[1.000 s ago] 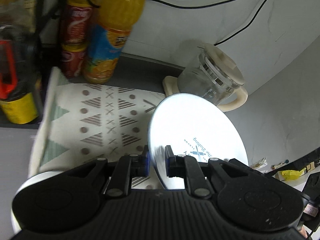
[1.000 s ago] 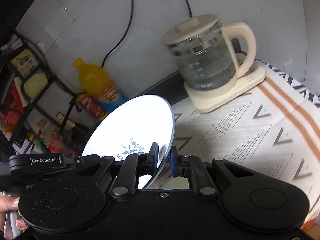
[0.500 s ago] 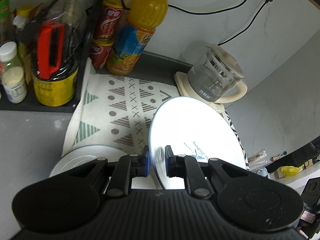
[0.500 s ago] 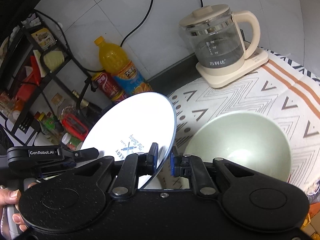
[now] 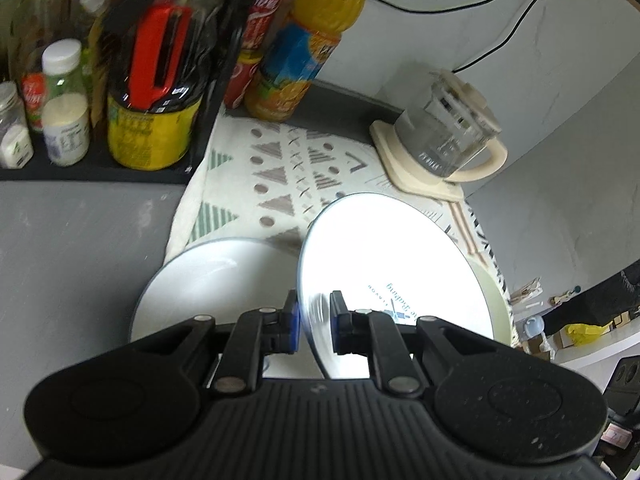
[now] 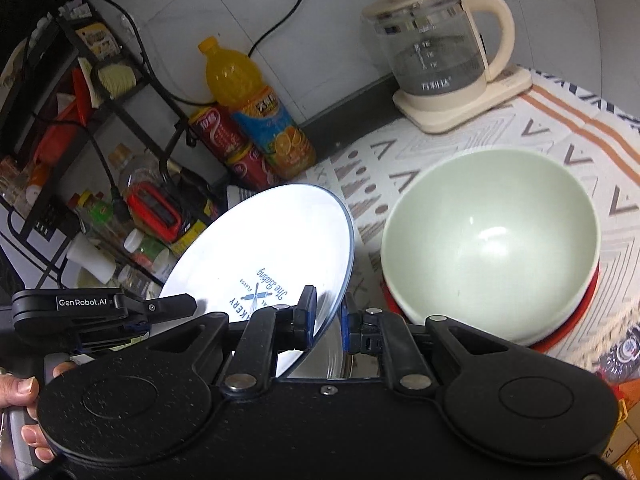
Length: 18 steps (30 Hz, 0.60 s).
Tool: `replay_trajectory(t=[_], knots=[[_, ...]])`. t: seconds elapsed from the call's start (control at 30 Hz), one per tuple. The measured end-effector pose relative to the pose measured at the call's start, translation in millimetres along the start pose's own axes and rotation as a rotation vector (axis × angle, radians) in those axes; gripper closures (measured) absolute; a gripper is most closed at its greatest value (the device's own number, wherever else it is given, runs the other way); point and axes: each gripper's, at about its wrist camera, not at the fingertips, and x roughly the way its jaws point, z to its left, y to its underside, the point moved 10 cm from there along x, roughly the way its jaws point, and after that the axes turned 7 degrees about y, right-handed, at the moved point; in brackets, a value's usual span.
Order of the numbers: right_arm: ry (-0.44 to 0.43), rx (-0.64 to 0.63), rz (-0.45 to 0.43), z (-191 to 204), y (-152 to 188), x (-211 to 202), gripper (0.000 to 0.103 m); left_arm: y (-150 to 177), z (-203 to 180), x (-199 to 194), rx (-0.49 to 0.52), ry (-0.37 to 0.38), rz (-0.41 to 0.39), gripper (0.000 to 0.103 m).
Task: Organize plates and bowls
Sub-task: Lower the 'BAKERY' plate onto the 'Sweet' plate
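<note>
A white plate (image 5: 392, 256) with blue print is held tilted above the table by its rim from two sides. My left gripper (image 5: 314, 320) is shut on its near-left edge. My right gripper (image 6: 328, 320) is shut on the opposite edge of the same plate (image 6: 260, 248). The left gripper's body (image 6: 80, 304) shows across the plate in the right wrist view. A second white plate (image 5: 208, 280) lies flat below on the left. A pale green bowl (image 6: 492, 236) sits in a red dish (image 6: 568, 332) at the right; its rim (image 5: 496, 300) peeks from behind the held plate.
A glass kettle (image 6: 436, 48) on a cream base stands at the back on the patterned cloth (image 5: 280, 172). An orange drink bottle (image 5: 304, 48) and red cans stand against the wall. A black rack (image 5: 152, 80) with bottles and jars fills the left. A hand (image 6: 20, 396) grips a handle.
Both grippers have carried the plate back from the kettle and slightly down. The flat white plate and the green bowl have come into view beneath. Both grips are unchanged.
</note>
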Motion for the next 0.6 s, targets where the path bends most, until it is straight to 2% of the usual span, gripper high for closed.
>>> replay_trajectory(t=[0.27,0.6], knots=[[0.026,-0.002,0.047,1.3,33.1,9.3,0.091,25.9,26.3,2.7,-0.022,-0.011,0.051,0.090],[0.073,-0.051,0.086,6.2,52.2,19.4,0.091,50.1,53.1,13.4,-0.058,-0.028,0.087,0.090]])
